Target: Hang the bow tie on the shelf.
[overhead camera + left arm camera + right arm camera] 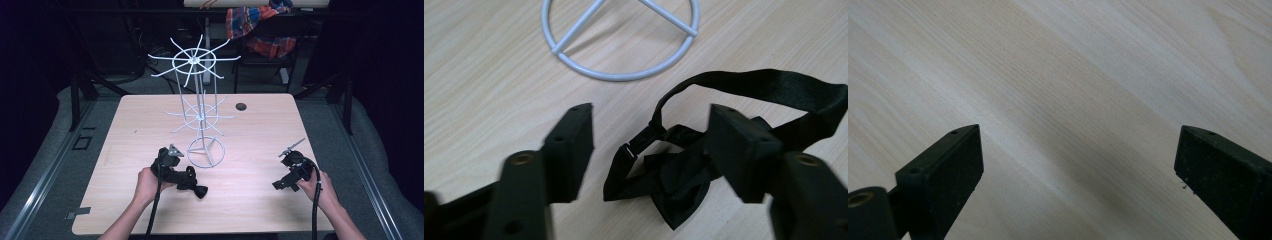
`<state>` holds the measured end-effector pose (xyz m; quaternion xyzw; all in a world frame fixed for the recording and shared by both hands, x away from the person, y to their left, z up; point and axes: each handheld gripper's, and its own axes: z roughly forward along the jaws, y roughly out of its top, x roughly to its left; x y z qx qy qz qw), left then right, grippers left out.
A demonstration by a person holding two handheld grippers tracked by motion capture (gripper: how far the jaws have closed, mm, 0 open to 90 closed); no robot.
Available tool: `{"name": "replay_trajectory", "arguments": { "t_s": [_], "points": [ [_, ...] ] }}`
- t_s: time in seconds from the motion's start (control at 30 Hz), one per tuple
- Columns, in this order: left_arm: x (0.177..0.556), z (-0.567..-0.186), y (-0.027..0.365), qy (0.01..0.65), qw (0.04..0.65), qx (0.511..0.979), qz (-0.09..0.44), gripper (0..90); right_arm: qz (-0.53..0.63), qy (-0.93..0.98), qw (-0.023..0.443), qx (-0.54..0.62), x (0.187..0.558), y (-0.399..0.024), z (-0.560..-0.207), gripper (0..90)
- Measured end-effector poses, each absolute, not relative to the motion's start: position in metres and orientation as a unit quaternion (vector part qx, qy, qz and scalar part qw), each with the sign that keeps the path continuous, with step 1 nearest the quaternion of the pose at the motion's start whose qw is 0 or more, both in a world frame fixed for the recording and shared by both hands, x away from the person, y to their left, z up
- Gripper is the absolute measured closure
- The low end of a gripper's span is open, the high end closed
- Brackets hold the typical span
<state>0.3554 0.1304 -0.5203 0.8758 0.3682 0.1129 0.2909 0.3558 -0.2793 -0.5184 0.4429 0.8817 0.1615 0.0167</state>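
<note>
Bow tie (pixel 674 185): black satin-like cloth, knotted wings with a thin strap looping off to the upper right of the left gripper view and a small clasp at the strap's near end; it lies on the table at lower centre of the high view (pixel 199 190), just below the rack's base ring. No brand, label or writing can be read on any item. Left gripper (pixel 651 145): matt black, blocky jaws with flat pads, held in the person's left hand (pixel 146 186) at lower left of centre in the high view, forearm entering from the bottom edge, tool angled down and to the right toward the tie. Its jaws stand partly apart on either side of the tie's knot; the right pad lies over the cloth, the left pad is clear of it, so no grip is seen. Right gripper (pixel 1078 165): same make, held in the right hand (pixel 315 186) at lower right of the high view, tilted down over bare wood, jaws spread wide with nothing between them. Rack (pixel 199 85): white coated wire, upright stem, two tiers of radiating hooked arms, round base ring (pixel 621 40) with spokes, standing at centre of the table. Table (pixel 260 210): pale wood-grain top, rounded corners, a small dark round hole (pixel 241 106) near its far edge.
</note>
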Motion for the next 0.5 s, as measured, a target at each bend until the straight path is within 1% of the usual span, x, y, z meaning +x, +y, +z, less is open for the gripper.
{"name": "replay_trajectory", "arguments": {
  "t_s": [0.03,0.1,0.27,0.3,0.33,0.37,0.47,0.5],
  "points": [
    [0.3567,-0.5214,0.1304,0.365,0.294,0.877,0.108,47.4,0.161,0.882,0.017,0.443,0.3559,-0.2794,-0.5184,5.1],
    [0.3575,-0.5220,0.1302,0.363,0.295,0.878,0.104,48.9,0.161,0.882,0.017,0.443,0.3559,-0.2794,-0.5184,5.1],
    [0.3600,-0.5240,0.1288,0.354,0.302,0.880,0.091,64.2,0.161,0.882,0.016,0.442,0.3561,-0.2798,-0.5184,5.1],
    [0.3606,-0.5244,0.1276,0.353,0.306,0.880,0.089,69.1,0.160,0.883,0.017,0.442,0.3561,-0.2800,-0.5183,5.1],
    [0.3606,-0.5244,0.1276,0.353,0.306,0.880,0.089,72.3,0.160,0.883,0.017,0.442,0.3561,-0.2800,-0.5183,5.1],
    [0.3601,-0.5247,0.1263,0.352,0.307,0.880,0.089,72.3,0.162,0.881,0.017,0.443,0.3560,-0.2798,-0.5185,5.1],
    [0.3579,-0.5227,0.1259,0.349,0.313,0.878,0.094,81.9,0.155,0.885,0.022,0.438,0.3563,-0.2809,-0.5176,5.1],
    [0.3568,-0.5206,0.1272,0.349,0.320,0.875,0.098,86.3,0.153,0.885,0.024,0.439,0.3561,-0.2814,-0.5173,5.1]
  ]
}}
